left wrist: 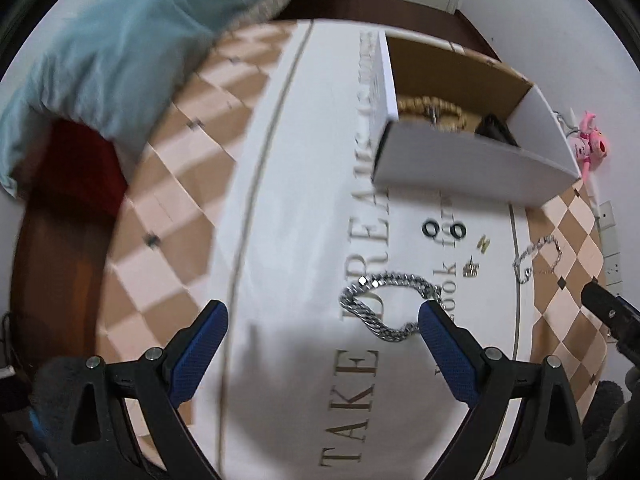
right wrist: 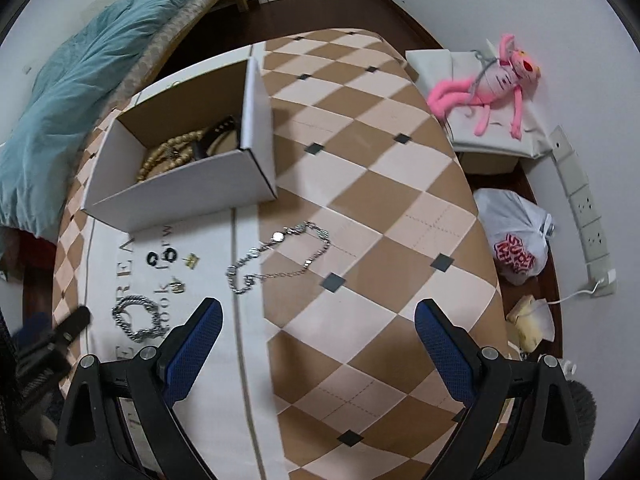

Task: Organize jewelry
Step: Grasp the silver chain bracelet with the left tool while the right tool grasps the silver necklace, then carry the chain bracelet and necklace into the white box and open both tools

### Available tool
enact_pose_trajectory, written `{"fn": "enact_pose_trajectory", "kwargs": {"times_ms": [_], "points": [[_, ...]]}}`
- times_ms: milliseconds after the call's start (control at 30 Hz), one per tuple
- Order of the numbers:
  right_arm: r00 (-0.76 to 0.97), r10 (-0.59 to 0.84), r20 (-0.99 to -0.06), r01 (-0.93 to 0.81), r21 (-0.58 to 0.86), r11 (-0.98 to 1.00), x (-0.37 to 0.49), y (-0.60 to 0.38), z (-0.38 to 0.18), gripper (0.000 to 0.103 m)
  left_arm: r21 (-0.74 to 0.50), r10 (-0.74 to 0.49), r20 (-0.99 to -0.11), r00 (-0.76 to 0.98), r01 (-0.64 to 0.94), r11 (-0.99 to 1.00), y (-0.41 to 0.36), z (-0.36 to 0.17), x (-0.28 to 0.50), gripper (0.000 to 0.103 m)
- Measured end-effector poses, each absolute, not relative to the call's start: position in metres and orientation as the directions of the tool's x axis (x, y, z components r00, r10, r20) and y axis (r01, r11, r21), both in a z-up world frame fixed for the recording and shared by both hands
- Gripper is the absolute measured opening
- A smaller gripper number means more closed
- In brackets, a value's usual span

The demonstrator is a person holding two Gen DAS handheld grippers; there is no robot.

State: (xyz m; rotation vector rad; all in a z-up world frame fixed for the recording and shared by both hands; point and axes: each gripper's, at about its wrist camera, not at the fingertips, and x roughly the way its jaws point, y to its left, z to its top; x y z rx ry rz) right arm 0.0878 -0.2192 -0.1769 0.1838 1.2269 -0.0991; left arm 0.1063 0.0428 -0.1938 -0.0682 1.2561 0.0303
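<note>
A thick silver chain bracelet [left wrist: 390, 306] [right wrist: 138, 318] lies on the white printed cloth [left wrist: 304, 208]. My left gripper [left wrist: 322, 320] is open, just above the cloth, its right fingertip beside the bracelet. A thin silver necklace [right wrist: 280, 256] [left wrist: 538, 258] lies on the checkered cover. My right gripper [right wrist: 318, 316] is open and empty, short of the necklace. Two black rings [left wrist: 444, 230] [right wrist: 162, 258] and small gold earrings [left wrist: 472, 268] [right wrist: 178, 286] lie on the cloth. An open white cardboard box [left wrist: 472, 160] [right wrist: 192, 192] holds a wooden bead string [right wrist: 168, 152] and dark items.
The table [right wrist: 380, 200] has a brown and cream checkered cover. A teal blanket [right wrist: 80, 80] lies on a bed at the left. A pink plush toy [right wrist: 492, 80] lies on a grey box, and a white plastic bag [right wrist: 516, 236] sits on the floor at the right.
</note>
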Motion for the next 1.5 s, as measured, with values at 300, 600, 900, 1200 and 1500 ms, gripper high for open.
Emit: {"fn": "enact_pose_trajectory", "kwargs": {"times_ms": [300,600,900,1200,1500], "points": [[0.327,0.020,-0.945,0.209,0.093,0.973,0.093,-0.234,-0.192,0.098,-0.044,-0.035,-0.954,0.297,-0.024,0.999,0.016,-0.218,0.113,0.076],[0.320,0.027,-0.947,0.225,0.104,0.969,0.103,-0.240,-0.204,0.092,-0.092,-0.103,-0.930,0.353,0.048,0.995,-0.003,-0.210,0.111,0.006],[0.339,-0.009,-0.941,0.221,0.070,0.973,0.130,-0.237,-0.216,0.081,-0.184,-0.186,-0.894,0.409,0.045,0.982,0.010,-0.183,0.111,0.005],[0.371,-0.067,-0.926,0.102,-0.031,0.994,0.139,-0.203,-0.221,0.002,-0.225,-0.232,-0.861,0.452,0.071,0.972,0.016,-0.157,0.114,0.005],[0.427,0.128,-0.895,0.051,0.165,0.985,0.115,-0.194,-0.189,0.000,-0.276,-0.291,-0.827,0.481,0.103,0.956,0.015,-0.125,0.110,0.005]]}}
